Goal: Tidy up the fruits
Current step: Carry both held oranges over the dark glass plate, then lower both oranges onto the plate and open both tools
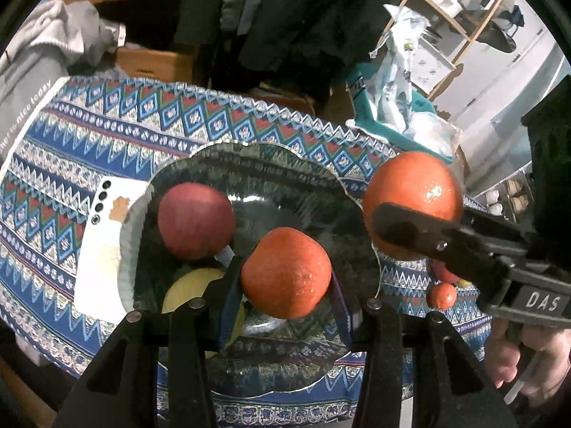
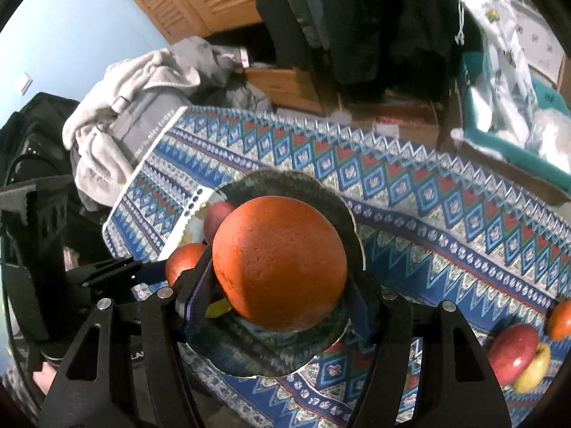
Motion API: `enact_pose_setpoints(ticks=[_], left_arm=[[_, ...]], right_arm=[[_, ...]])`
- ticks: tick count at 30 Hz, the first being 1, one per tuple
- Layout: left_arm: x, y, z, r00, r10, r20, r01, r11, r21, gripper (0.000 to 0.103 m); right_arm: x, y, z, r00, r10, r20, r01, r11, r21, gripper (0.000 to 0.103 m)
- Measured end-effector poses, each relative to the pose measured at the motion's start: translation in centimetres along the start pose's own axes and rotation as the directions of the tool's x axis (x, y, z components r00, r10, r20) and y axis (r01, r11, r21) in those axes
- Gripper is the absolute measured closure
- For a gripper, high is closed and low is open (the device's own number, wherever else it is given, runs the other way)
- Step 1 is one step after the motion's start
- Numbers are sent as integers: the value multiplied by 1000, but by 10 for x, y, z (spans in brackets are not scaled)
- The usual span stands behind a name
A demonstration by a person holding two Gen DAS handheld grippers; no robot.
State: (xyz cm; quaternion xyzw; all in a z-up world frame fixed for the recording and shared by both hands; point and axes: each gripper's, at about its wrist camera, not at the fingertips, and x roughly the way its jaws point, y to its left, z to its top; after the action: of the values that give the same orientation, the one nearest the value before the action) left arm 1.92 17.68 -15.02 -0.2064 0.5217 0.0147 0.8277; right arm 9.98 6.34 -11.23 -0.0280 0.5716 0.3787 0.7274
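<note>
A dark glass bowl [image 1: 249, 164] sits on the patterned cloth, holding a red apple [image 1: 195, 220] and a yellow fruit [image 1: 189, 290]. My left gripper [image 1: 285, 278] is shut on an orange [image 1: 285, 273] and holds it over the bowl. My right gripper [image 2: 280, 278] is shut on a larger orange [image 2: 280, 262] above the bowl [image 2: 351, 214]; it shows at the right of the left wrist view [image 1: 412, 196]. In the right wrist view the left gripper's orange [image 2: 183, 262] and the bowl's apple [image 2: 216, 215] lie left of it.
A white phone [image 1: 100, 249] lies left of the bowl. On the cloth [image 2: 446, 221] at the right lie a red apple [image 2: 512, 353], a yellow fruit [image 2: 533, 371] and a small orange [image 2: 560, 319]. Grey clothes [image 2: 135, 114] and a teal box [image 1: 378, 121] border the table.
</note>
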Motion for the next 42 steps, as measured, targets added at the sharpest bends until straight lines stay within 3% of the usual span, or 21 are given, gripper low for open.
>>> enact_pose_setpoints(ticks=[13, 26, 34, 42], left_arm=[[35, 8, -12, 995, 23, -99, -25, 1000, -18, 55], [33, 8, -16, 993, 38, -108, -39, 999, -5, 48], [27, 7, -16, 995, 31, -98, -32, 999, -9, 46], [13, -2, -16, 997, 12, -72, -12, 1000, -2, 46]], right_arm=[[37, -15, -14, 995, -21, -94, 24, 999, 35, 37], [48, -26, -19, 991, -1, -135, 13, 996, 86, 35], [27, -19, -9, 998, 8, -63, -3, 997, 79, 35], [-3, -6, -8, 998, -70, -3, 70, 997, 22, 33]])
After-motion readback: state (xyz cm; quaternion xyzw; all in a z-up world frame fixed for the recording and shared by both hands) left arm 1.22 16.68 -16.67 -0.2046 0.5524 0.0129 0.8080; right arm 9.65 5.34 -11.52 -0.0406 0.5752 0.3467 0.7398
